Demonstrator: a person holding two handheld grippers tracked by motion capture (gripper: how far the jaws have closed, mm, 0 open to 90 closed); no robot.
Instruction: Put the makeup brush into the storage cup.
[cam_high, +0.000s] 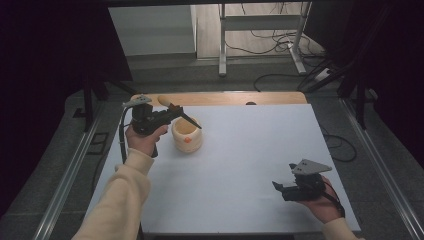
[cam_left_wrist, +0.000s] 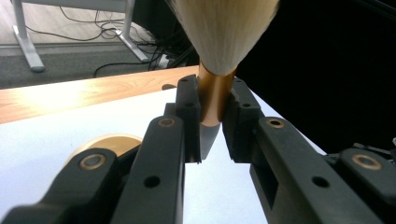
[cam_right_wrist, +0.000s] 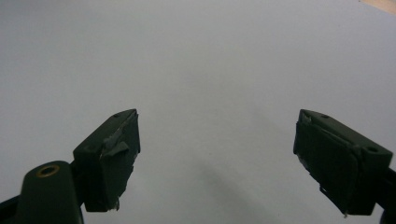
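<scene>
From the high view, the left tongs (cam_high: 170, 116) hang over the far left part of the white tabletop (cam_high: 250, 165), close to its far edge where a strip of bare wood shows. They carry a brush (cam_high: 176, 111) slantwise above a cream-coloured cup (cam_high: 187, 135), the pale bristle end toward the far left corner and the dark thin handle end reaching over the cup's mouth. A small orange mark sits on the cup's near wall.

The left gripper view gives what the high view cannot: the left tongs (cam_left_wrist: 211, 122) are clamped on the brush's copper-coloured collar (cam_left_wrist: 215, 93), one pad on each side, with the cream bristles (cam_left_wrist: 224, 28) fanning out beyond the tips and a pale stretch of the handle running back between the jaws. Part of the cup's rim (cam_left_wrist: 109, 142) peeks out low at the left, behind the jaw.

The right tongs (cam_high: 281, 184) lie near the near right corner of the tabletop, in the person's hand, well apart from the cup. The right gripper view shows these tongs (cam_right_wrist: 217, 135) standing wide apart, with bare white tabletop (cam_right_wrist: 210, 60) between them.
</scene>
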